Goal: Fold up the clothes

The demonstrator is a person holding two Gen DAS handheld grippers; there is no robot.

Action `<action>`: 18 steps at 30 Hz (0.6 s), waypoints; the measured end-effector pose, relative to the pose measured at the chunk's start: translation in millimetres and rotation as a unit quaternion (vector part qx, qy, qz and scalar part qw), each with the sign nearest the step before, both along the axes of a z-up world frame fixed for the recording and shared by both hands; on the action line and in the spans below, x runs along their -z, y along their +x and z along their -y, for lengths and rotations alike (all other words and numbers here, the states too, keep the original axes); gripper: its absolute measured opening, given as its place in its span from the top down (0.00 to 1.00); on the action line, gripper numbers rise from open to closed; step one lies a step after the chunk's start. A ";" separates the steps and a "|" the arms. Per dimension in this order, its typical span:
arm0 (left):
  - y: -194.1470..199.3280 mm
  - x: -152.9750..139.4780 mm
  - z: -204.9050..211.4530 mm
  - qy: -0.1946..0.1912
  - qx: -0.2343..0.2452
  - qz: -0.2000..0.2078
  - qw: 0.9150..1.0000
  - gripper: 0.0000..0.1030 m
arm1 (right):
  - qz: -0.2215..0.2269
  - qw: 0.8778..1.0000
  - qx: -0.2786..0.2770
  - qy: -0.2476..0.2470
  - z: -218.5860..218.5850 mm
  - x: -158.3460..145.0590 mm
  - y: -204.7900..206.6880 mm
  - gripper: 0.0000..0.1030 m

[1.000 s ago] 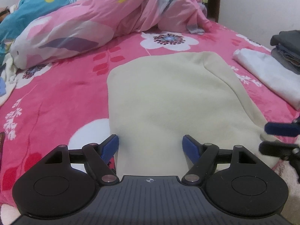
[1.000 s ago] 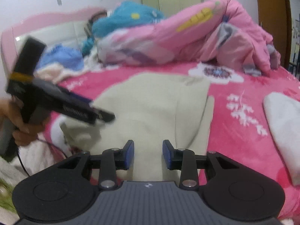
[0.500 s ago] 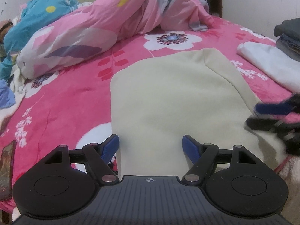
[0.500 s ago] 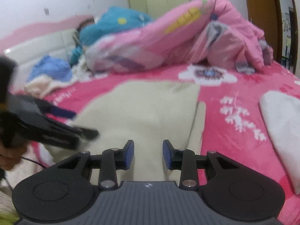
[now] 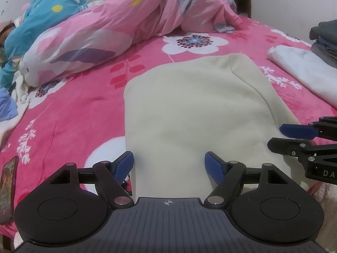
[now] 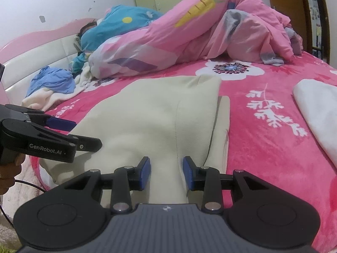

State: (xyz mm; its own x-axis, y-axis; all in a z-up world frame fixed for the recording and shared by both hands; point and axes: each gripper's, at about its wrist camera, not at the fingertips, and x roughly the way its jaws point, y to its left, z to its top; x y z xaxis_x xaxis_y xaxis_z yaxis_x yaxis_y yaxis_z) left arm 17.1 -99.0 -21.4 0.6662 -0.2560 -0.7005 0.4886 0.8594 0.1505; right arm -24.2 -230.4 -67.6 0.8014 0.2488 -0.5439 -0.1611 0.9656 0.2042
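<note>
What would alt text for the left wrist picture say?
A cream garment lies partly folded on a pink flowered bedspread, seen between the open left gripper. The right gripper reaches in over its edge; a white folded cloth lies beyond.

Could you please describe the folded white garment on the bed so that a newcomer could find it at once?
Start at the pink floral blanket covering the bed and find the large cream garment spread in its middle. The folded white garment lies to its right in the left wrist view, beside a stack of dark folded clothes. It is the only pure white piece, narrower than the cream one.
</note>
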 end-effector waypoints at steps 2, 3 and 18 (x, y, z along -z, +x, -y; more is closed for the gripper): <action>-1.0 0.4 0.7 0.001 -0.002 0.001 1.000 0.26 | 0.001 1.000 0.003 0.000 -0.5 0.2 -0.7 0.64; -1.2 0.7 0.3 0.000 -0.002 0.003 1.000 0.26 | 0.001 1.000 0.005 0.001 -0.7 0.4 -1.0 0.63; -7.8 3.1 -22.9 -0.070 -0.027 -0.008 0.997 0.18 | 0.006 0.999 0.045 0.029 2.7 -7.4 -10.6 0.51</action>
